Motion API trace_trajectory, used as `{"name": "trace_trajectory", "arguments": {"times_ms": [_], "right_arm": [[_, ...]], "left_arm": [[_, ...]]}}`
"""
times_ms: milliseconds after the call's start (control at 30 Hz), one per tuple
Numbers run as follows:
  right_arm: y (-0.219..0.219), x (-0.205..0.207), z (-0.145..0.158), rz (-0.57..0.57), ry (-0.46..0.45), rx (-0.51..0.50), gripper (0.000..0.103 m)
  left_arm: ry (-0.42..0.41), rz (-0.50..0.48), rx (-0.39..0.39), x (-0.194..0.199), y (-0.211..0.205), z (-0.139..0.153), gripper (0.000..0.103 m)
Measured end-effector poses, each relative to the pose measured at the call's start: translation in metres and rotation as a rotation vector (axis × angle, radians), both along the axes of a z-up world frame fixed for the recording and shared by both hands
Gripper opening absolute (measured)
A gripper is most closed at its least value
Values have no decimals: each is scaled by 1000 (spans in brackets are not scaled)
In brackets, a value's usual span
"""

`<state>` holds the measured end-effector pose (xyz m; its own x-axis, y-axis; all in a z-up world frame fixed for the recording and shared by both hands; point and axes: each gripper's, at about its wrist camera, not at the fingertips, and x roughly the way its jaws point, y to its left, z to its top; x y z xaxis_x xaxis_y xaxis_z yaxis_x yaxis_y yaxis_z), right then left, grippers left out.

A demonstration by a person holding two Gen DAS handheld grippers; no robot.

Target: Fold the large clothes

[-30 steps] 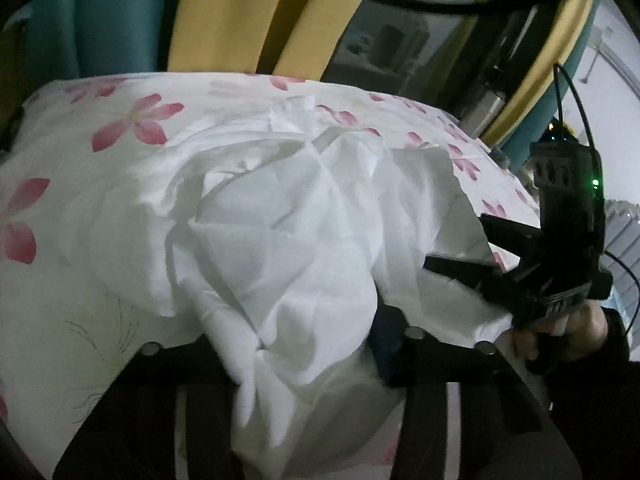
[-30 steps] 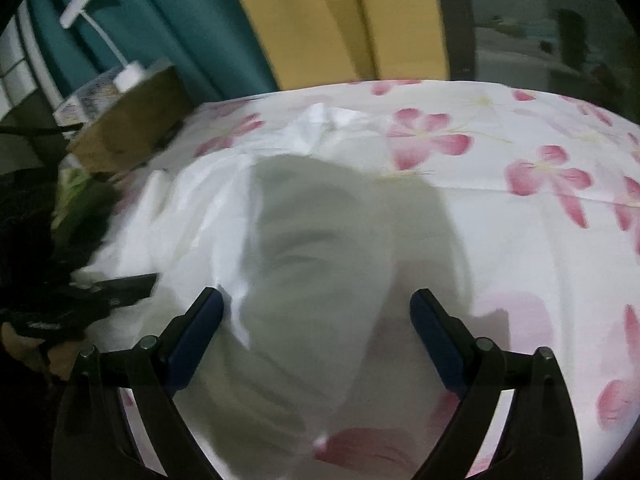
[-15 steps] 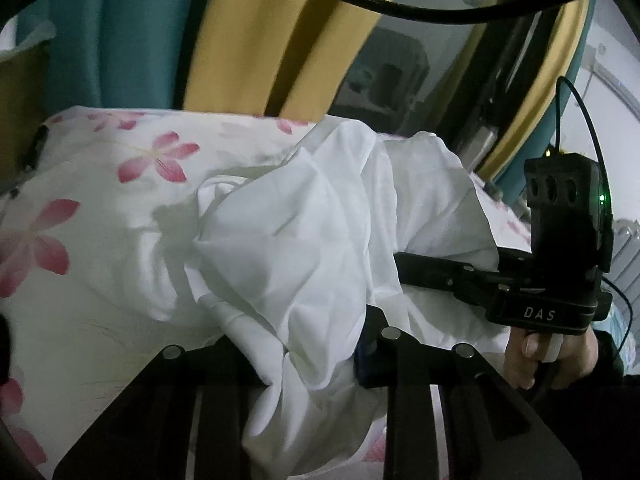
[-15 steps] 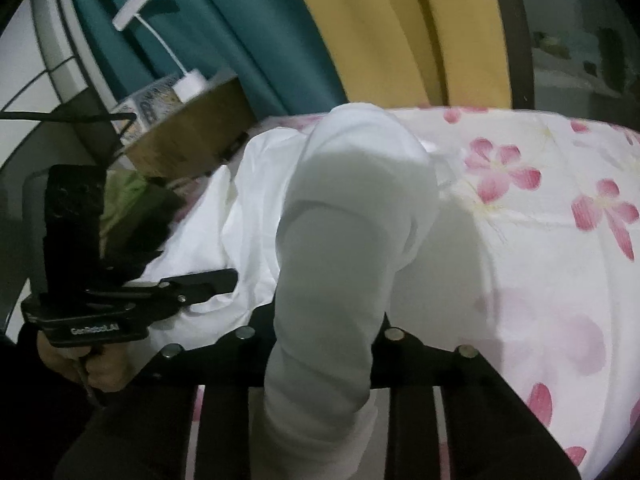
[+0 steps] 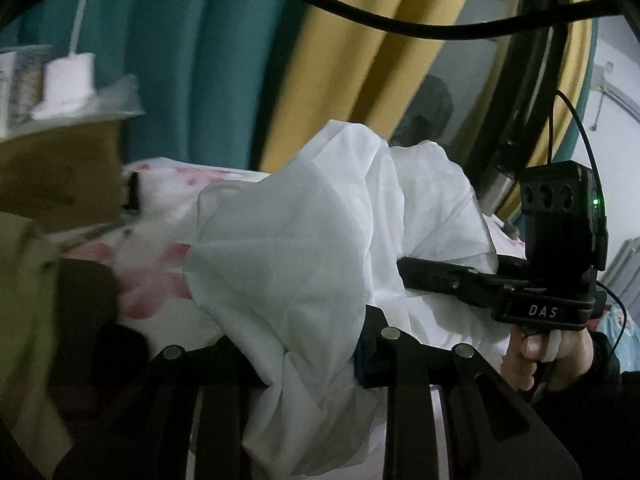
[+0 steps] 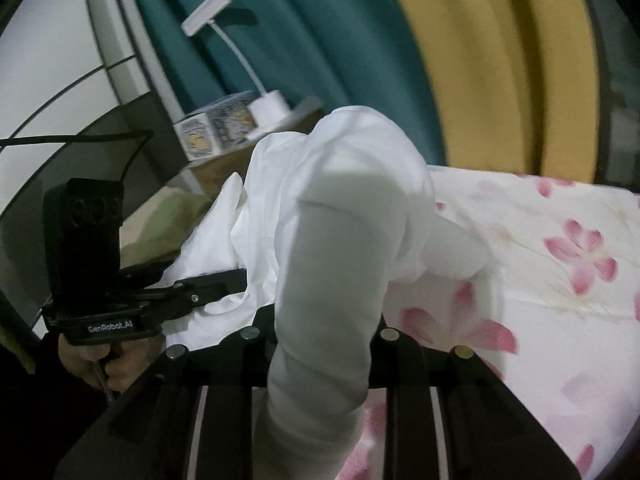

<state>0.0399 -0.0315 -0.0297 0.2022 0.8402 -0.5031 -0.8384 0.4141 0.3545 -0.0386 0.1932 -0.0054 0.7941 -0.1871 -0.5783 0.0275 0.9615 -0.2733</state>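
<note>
A large white garment point(image 5: 304, 248) hangs bunched between both grippers, lifted off a bed with a pink-flower sheet point(image 6: 560, 264). My left gripper point(image 5: 316, 356) is shut on a thick fold of it; the cloth spills over the jaws and hides the pads. In the right wrist view my right gripper point(image 6: 320, 344) is shut on another fold of the garment point(image 6: 344, 232), which drapes down over the jaws. Each view shows the other gripper from the side: the right gripper point(image 5: 404, 270) at the right, the left gripper point(image 6: 240, 276) at the left, both buried in white cloth.
A cardboard box point(image 5: 52, 176) with a white lamp base point(image 6: 268, 106) and a printed carton point(image 6: 216, 128) stands by the bed's left side. Teal curtain point(image 6: 304, 32) and yellow curtain point(image 6: 492, 64) hang behind. A hand point(image 5: 532, 356) holds the right gripper's handle.
Both grippers closed on folds of the white garment and rose, lifting it off the bed. Both views now tilt up toward the curtains and the box.
</note>
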Motion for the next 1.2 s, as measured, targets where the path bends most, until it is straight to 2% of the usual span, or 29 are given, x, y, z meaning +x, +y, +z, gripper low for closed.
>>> {"name": "trace_trajectory", "arguments": {"times_ms": [200, 333, 400, 467, 533, 567, 600, 667, 833, 1000, 1133, 1200], "right_arm": [[38, -13, 2, 76, 21, 31, 24], [56, -12, -19, 71, 74, 2, 25], [57, -5, -36, 45, 105, -36, 33], [52, 9, -60, -31, 160, -95, 41], [43, 19, -72, -79, 188, -118, 50], [37, 21, -74, -97, 189, -120, 59], [32, 22, -74, -121, 173, -127, 66], [24, 23, -69, -144, 151, -128, 70], [12, 19, -53, -191, 74, -156, 71], [11, 22, -38, -244, -49, -183, 71], [18, 32, -54, -245, -53, -267, 71], [18, 32, -56, -251, -57, -278, 71]], "left_arm": [[7, 77, 31, -22, 33, 5, 28], [83, 131, 35, -16, 50, -17, 30], [131, 169, 53, -13, 57, -31, 30], [168, 210, 67, -9, 66, -46, 30], [159, 199, 68, -8, 68, -52, 30], [159, 196, 75, -6, 67, -52, 30], [161, 195, 83, -4, 68, -52, 30], [165, 198, 91, -1, 68, -51, 30], [161, 218, 110, 8, 72, -39, 31], [132, 243, 82, 6, 86, -29, 33], [151, 244, 106, 9, 82, -30, 35], [150, 245, 94, 9, 83, -28, 35]]}}
